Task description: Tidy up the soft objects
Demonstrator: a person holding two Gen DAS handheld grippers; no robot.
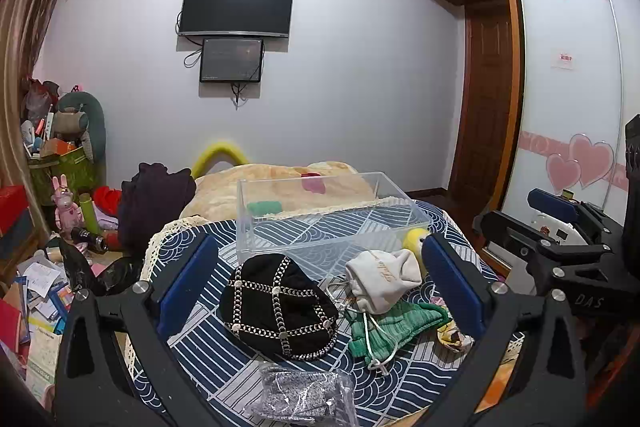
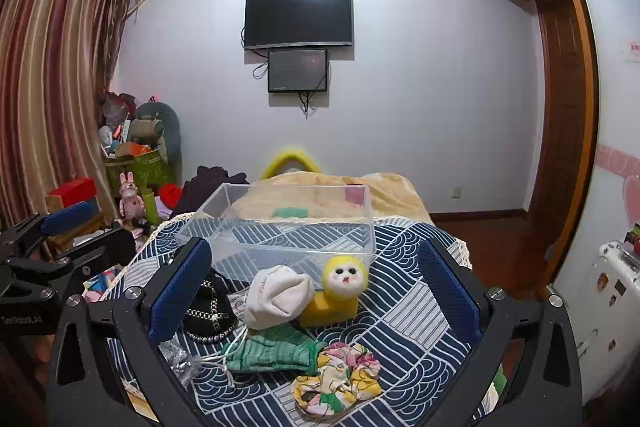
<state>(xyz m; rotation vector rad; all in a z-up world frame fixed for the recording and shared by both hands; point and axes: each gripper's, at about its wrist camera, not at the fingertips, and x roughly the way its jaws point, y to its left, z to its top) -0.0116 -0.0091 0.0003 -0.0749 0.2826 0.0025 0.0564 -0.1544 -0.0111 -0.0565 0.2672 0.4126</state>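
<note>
Left gripper (image 1: 320, 283) and right gripper (image 2: 316, 291): fingers spread, nothing held, above black studded cap (image 1: 278, 307), cream drawstring pouch (image 2: 276, 297), clear plastic box (image 2: 296, 227).

Both wrist views face the bed (image 1: 280, 239) closely, sharing the clear box (image 2: 296, 227).

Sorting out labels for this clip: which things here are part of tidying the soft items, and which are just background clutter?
For the job: clear box, black hat, white pouch, yellow toy, green knit, floral scrunchie, grey packet.

Lying about: TV, bunny figure, curtains, dark clothes.
</note>
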